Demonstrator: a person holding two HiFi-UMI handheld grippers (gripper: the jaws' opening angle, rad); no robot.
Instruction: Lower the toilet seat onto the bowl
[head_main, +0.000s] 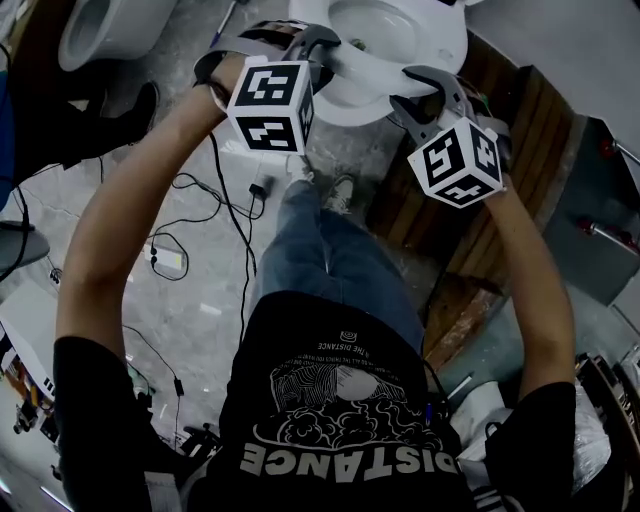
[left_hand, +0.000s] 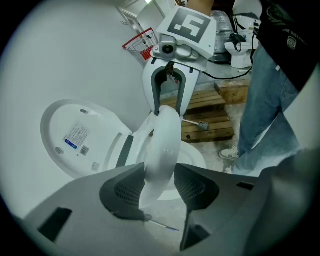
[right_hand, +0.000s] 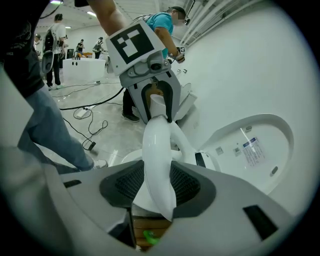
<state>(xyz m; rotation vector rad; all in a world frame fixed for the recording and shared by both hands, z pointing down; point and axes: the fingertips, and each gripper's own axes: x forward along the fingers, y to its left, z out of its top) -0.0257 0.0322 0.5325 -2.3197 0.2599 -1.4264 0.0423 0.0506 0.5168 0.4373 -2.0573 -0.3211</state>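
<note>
Two grippers, left (left_hand: 159, 186) and right (right_hand: 159, 185), each clamped on the one seat (left_hand: 165, 135), tilted above one bowl (left_hand: 192, 159). One lid (left_hand: 75, 140), raised.

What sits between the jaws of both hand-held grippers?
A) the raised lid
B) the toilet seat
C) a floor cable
B: the toilet seat runs between the jaws of the left hand-held gripper and the right hand-held gripper; the lid stands open behind it.
</note>
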